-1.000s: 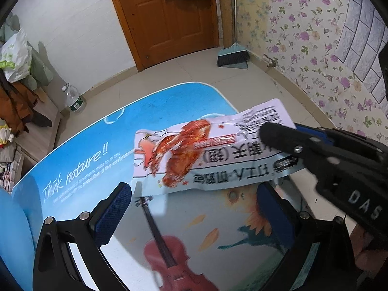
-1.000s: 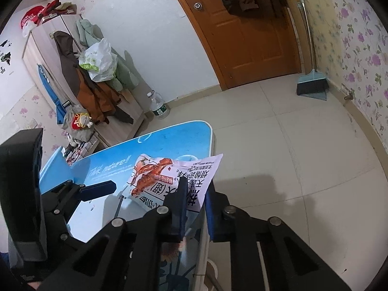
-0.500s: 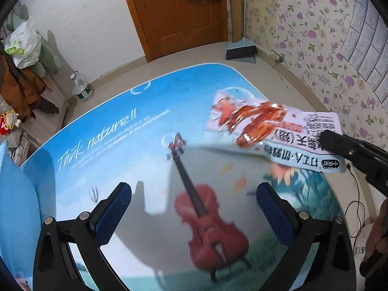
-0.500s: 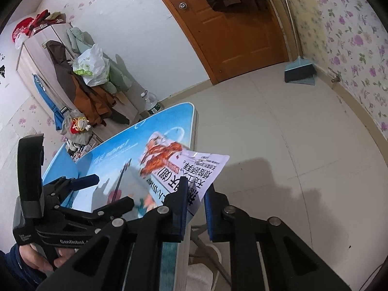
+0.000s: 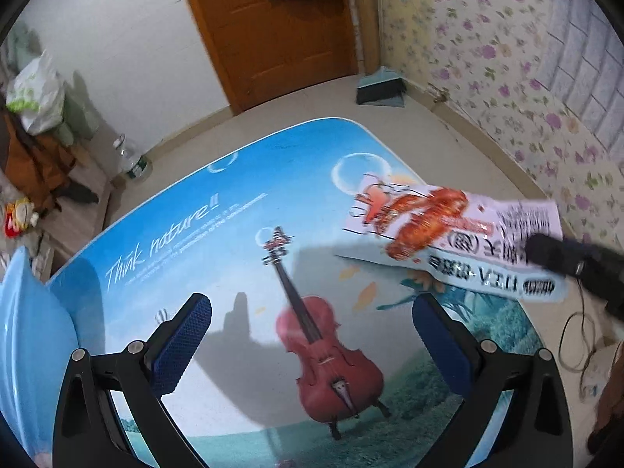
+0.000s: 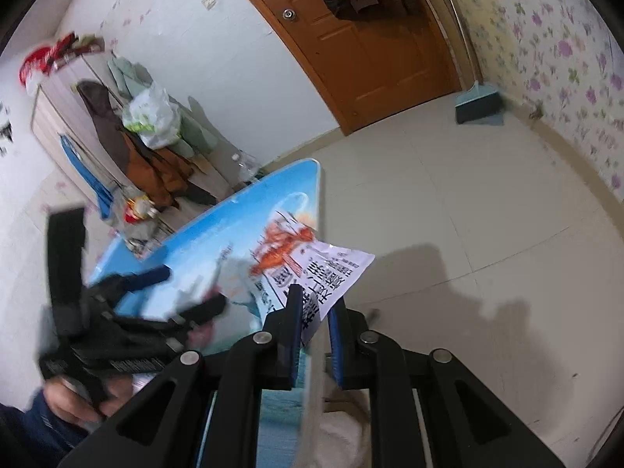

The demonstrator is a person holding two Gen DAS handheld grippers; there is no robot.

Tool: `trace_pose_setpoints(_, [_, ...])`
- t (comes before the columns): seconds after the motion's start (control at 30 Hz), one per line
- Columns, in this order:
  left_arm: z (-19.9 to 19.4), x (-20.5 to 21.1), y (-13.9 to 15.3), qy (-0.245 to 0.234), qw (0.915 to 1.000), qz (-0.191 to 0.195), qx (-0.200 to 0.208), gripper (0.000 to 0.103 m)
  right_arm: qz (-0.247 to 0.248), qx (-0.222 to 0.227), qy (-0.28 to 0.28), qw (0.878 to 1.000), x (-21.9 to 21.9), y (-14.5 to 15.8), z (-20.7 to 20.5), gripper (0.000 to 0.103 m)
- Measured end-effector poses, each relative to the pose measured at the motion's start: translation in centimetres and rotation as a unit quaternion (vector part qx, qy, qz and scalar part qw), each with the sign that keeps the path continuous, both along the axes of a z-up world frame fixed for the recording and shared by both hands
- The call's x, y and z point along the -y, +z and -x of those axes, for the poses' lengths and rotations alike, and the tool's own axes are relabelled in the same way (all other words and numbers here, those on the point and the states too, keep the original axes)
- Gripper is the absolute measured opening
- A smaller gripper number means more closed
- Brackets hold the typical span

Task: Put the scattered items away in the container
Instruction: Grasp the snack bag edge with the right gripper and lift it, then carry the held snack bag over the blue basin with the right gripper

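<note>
A white snack packet [image 5: 448,234] with a red crayfish picture hangs in the air over the right edge of the blue picture table [image 5: 218,210]. My right gripper [image 6: 316,316] is shut on the packet's [image 6: 312,261] near end; it shows in the left wrist view [image 5: 569,261] at the right. My left gripper [image 5: 312,335] is open and empty above the violin print; it shows in the right wrist view [image 6: 175,292] at the left. A light blue container rim [image 5: 23,327] shows at the far left.
Tiled floor lies beyond the table's right edge. A broom and dustpan [image 5: 380,85] stand by the orange door [image 5: 280,35]. A water bottle [image 5: 130,156] and hanging clothes [image 6: 156,163] are at the left wall. Cables [image 5: 585,335] lie on the floor at right.
The right gripper has carried the packet from the table's middle out to its right edge. The left gripper has drawn back and stays open.
</note>
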State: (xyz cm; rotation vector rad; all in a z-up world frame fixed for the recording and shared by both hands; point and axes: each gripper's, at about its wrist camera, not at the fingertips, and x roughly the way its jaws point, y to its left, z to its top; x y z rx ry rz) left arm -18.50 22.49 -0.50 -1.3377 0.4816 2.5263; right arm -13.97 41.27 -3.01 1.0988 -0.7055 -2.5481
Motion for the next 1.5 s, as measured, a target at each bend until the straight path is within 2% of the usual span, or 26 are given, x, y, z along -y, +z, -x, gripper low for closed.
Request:
trace_pose_setpoints(0.17, [-1.1, -2.2, -0.7, -0.047, 0.9982, 0.028, -0.026, 0.103, 0.007, -0.015, 0.010, 1.000, -0.1, 2.1, 0.3, 0.014])
trace_pose_setpoints(0.3, [-1.0, -4.0, -0.8, -0.087, 0.9935, 0.055, -0.048, 0.103, 0.018, -0.019, 0.024, 0.999, 0.3, 3.1, 0.3, 0.014])
trace_pose_setpoints(0.63, [-0.1, -7.4, -0.8, -0.151, 0.9833, 0.062, -0.079, 0.102, 0.024, -0.023, 0.032, 0.999, 0.6, 4.1, 0.3, 0.014])
trace_pose_setpoints(0.7, [-0.1, -7.7, -0.9, -0.171, 0.9802, 0.052, -0.085, 0.084, 0.022, -0.024, 0.035, 0.999, 0.6, 4.3, 0.6, 0.014])
trace_pose_setpoints(0.73, [0.1, -7.8, -0.9, -0.180, 0.9791, 0.047, -0.082, 0.068, 0.020, -0.025, 0.036, 0.999, 0.5, 4.4, 0.7, 0.014])
trace_pose_setpoints(0.77, [0.4, -8.0, -0.9, -0.182, 0.9790, 0.048, -0.078, 0.056, 0.020, -0.025, 0.037, 0.999, 0.5, 4.5, 0.8, 0.014])
trace_pose_setpoints(0.87, [0.7, -8.2, -1.1, -0.183, 0.9776, 0.062, -0.083, 0.043, 0.019, -0.026, 0.036, 0.999, 0.5, 4.6, 0.9, 0.014])
trace_pose_setpoints(1.03, [0.4, -7.9, -1.3, -0.181, 0.9761, 0.067, -0.100, 0.037, 0.023, -0.027, 0.038, 0.999, 0.7, 4.6, 1.0, 0.014])
trace_pose_setpoints(1.5, [-0.4, -6.4, 0.5, -0.162, 0.9798, 0.048, -0.107, 0.037, 0.011, -0.046, 0.052, 0.998, 1.7, 6.4, 0.3, 0.014])
